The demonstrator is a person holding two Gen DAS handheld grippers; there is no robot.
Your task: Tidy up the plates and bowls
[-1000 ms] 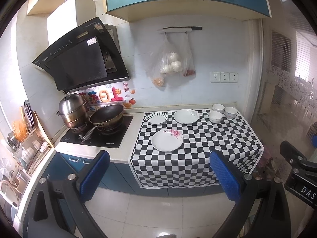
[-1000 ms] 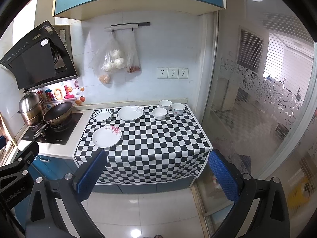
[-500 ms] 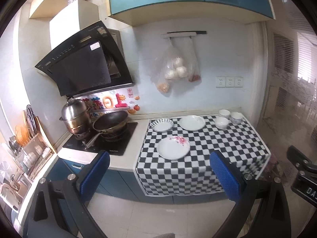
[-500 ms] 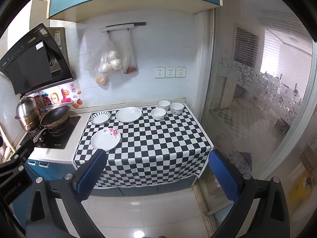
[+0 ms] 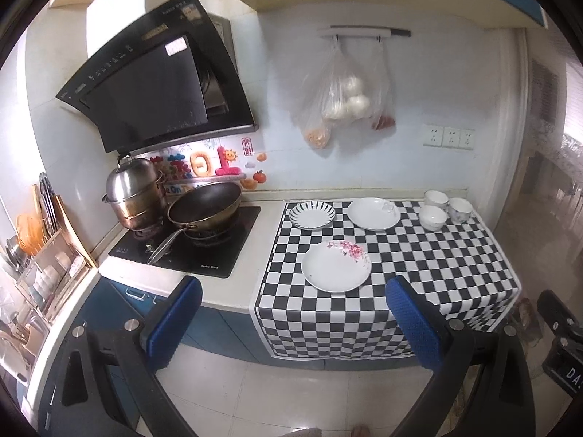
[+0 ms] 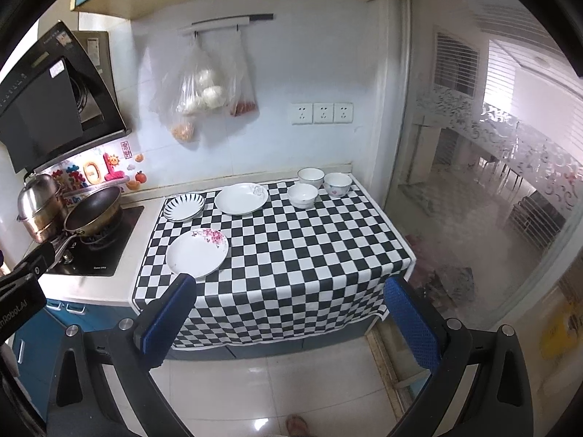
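Plates and bowls sit apart on the checked cloth; with both grippers spread and empty, I risk dragging that loose cloth and sliding china off.

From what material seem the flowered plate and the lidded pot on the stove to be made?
Flowered plate: probably glazed ceramic; glossy white surface, printed pink flowers, though melamine is possible. Lidded pot: polished metal, likely stainless steel; mirror-like reflections, with a browner tint lower down.
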